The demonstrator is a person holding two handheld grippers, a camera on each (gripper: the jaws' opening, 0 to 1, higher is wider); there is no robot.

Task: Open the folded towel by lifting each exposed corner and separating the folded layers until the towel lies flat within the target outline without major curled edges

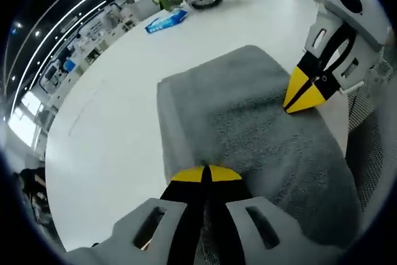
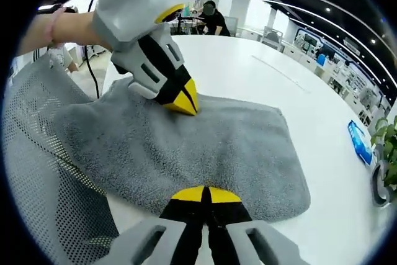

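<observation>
1 grey towel [image 2: 186, 144] | 2 tools: left tool [image 1: 206, 173] closed, right tool [image 2: 205, 194] closed | 1 table [image 1: 111, 128]

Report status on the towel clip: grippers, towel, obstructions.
Left gripper and right gripper shut on opposite towel edges. Grey towel still folded on white table. Nothing obstructing.

towel [image 1: 260, 116]: grey | table [image 1: 111, 116]: white | packet [image 1: 166, 22]: blue

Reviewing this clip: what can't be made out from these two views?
- Whether either gripper pinches the grey towel: left gripper and right gripper have jaws together, covering the fabric.
- Towel's near edge, left gripper view: hidden behind the jaws.
- Blue packet's print: too small.
</observation>
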